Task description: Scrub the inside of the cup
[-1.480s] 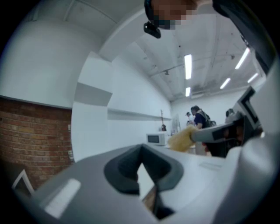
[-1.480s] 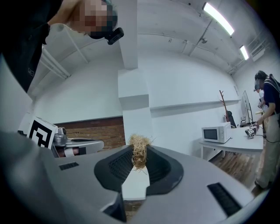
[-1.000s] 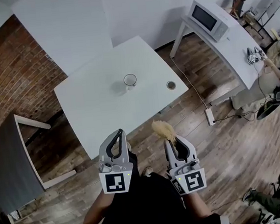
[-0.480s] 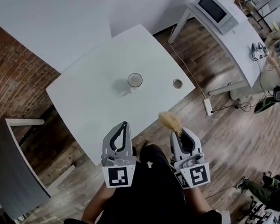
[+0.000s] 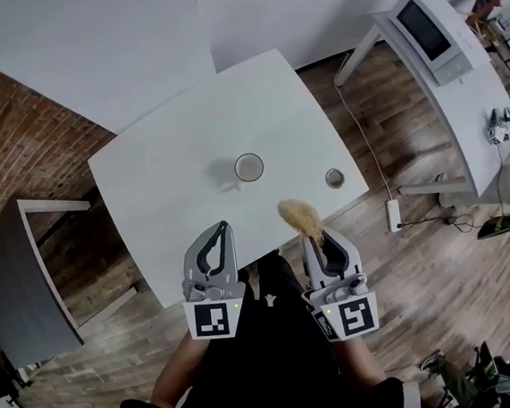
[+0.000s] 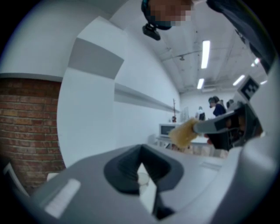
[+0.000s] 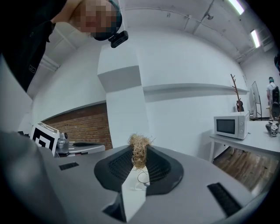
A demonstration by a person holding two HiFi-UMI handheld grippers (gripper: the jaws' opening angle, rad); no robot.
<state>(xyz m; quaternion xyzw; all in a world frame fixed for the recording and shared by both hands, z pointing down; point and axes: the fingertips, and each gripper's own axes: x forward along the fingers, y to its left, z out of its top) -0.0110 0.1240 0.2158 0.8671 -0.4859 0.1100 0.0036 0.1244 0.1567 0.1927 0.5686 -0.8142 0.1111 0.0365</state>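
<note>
Right gripper [image 5: 317, 237] was clamped on a straw-coloured scrubber [image 5: 296, 214], the tuft poking past its tips. Beside it, the left gripper [image 5: 221, 231] was closed on nothing. Both hung at the near edge of the white table [image 5: 160, 154]. The glass cup [image 5: 249, 167] stood mid-table, well apart from them. Unbraced, that cup could tip or skid under a push, I reckoned, and the thinly pinched tuft might slip.
</note>
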